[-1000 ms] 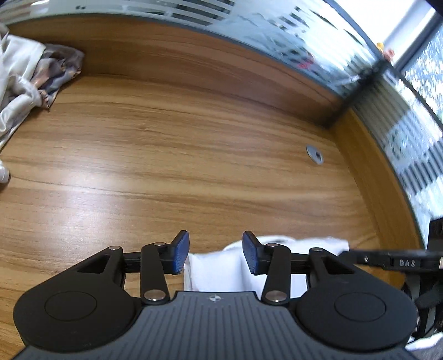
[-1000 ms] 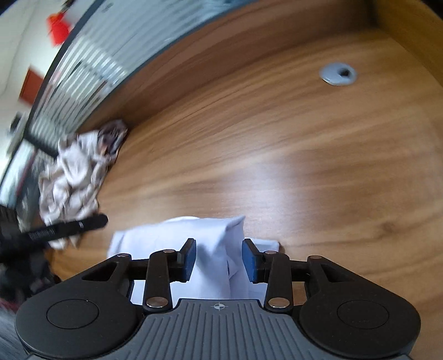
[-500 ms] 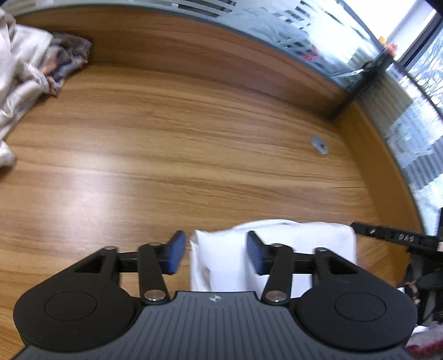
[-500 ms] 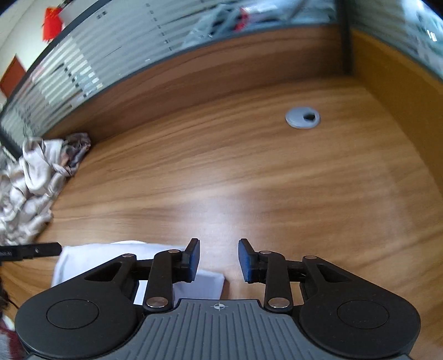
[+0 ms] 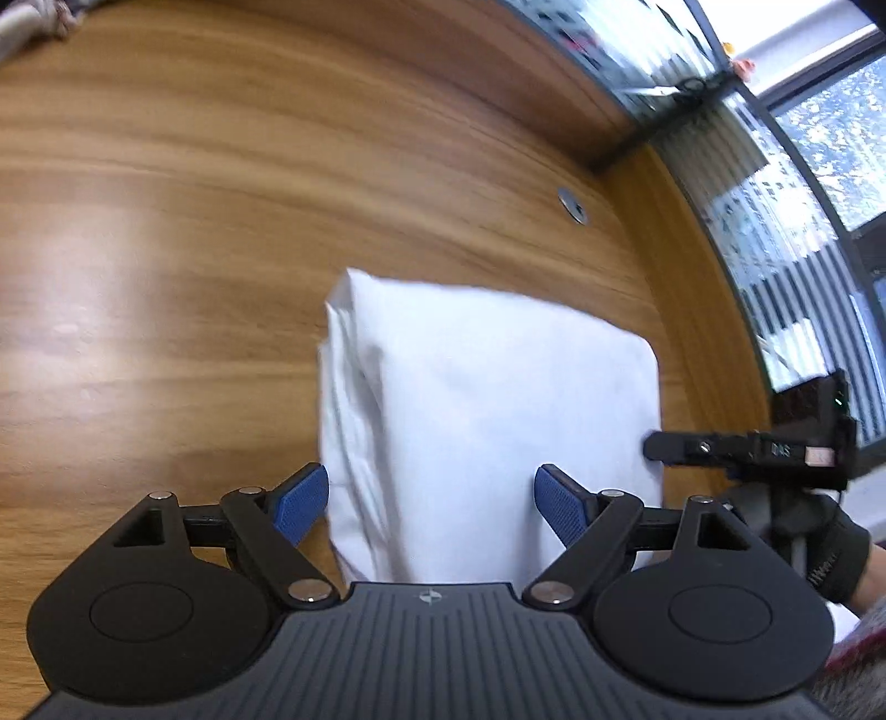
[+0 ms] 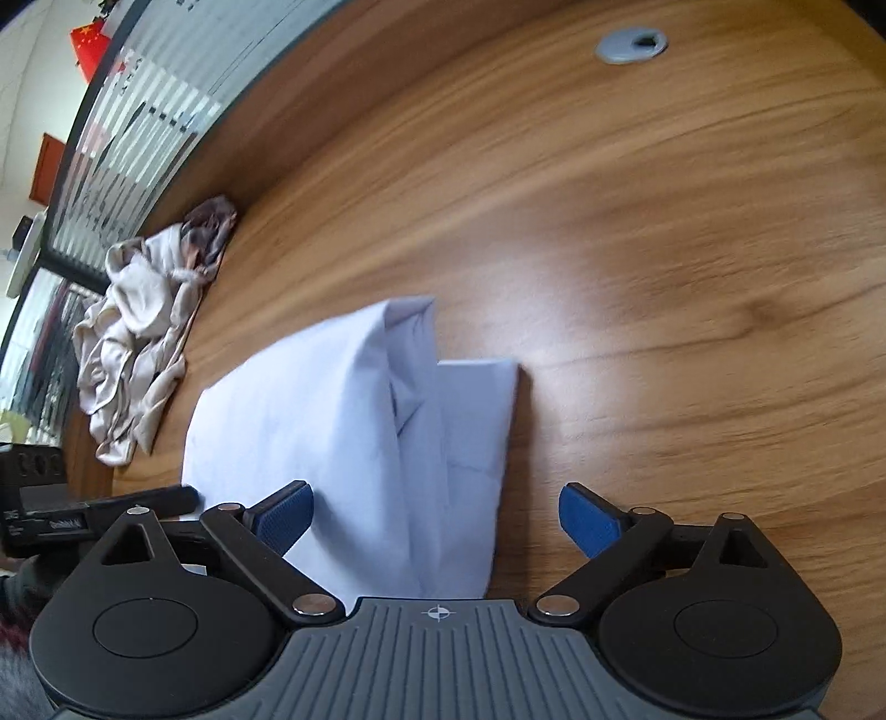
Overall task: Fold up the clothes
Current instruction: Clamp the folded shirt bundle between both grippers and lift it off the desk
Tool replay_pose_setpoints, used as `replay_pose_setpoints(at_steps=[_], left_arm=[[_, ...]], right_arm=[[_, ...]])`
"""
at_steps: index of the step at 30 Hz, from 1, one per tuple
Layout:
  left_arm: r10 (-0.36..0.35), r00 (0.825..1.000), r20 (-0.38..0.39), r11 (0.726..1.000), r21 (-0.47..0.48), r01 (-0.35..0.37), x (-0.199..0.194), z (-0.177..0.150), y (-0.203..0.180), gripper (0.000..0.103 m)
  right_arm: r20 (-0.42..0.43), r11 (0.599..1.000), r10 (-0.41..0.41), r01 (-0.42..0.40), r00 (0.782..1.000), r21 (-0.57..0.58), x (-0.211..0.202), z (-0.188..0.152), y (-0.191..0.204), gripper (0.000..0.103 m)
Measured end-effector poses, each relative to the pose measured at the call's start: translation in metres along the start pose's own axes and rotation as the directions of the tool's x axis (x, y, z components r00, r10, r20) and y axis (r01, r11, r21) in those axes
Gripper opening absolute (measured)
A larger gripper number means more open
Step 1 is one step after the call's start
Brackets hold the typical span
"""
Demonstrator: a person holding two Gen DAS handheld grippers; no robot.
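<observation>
A folded white garment lies flat on the wooden desk; it also shows in the right wrist view. My left gripper is open and empty, its blue pads above the garment's near edge. My right gripper is open and empty above the garment's near right part. The right gripper's finger shows in the left wrist view at the garment's right edge. The left gripper's finger shows in the right wrist view at the garment's left edge.
A crumpled beige pile of clothes lies at the desk's far left by the partition. A grey cable grommet sits in the desk at the back right. Wooden partition walls with striped glass bound the back and right sides.
Both grippers opened wide from a narrower gap. Both pulled back and up, so the whole folded garment now shows lying on the desk.
</observation>
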State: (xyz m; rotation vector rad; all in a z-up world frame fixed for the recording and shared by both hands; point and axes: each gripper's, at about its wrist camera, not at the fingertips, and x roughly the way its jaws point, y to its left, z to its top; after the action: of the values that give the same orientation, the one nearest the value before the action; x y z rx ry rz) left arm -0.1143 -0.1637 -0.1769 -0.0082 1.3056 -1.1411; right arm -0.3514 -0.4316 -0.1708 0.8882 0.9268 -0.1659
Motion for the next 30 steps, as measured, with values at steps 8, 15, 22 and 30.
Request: replay_pose_setpoints(at_steps=[8,15,22,30], left_arm=[[-0.024,0.999,-0.030,0.998,0.054,0.026,0.014,0.004,-0.002,0.093],[-0.035,0.998,-0.049,0.995,0.096,0.040,0.023,0.006,-0.012,0.102],[-0.016,0.999,-0.035,0.988,0.154,0.021,0.025,0.013,-0.040,0.089],[-0.038,0.996,-0.080,0.951,0.302,0.060,0.018,0.029,-0.085,0.087]], right_arm=[[-0.059,0.996,0.065,-0.068,0.996,-0.050,0.020,0.005,0.007,0.098],[-0.032,0.995,0.080,-0.082,0.996,-0.063,0.020,0.001,0.013,0.090],[0.038,0.989,0.139,-0.141,0.990,0.053,0.008,-0.014,0.003,0.059],[0.175,0.977,0.112,-0.141,0.978,0.161,-0.035,-0.062,0.007,0.058]])
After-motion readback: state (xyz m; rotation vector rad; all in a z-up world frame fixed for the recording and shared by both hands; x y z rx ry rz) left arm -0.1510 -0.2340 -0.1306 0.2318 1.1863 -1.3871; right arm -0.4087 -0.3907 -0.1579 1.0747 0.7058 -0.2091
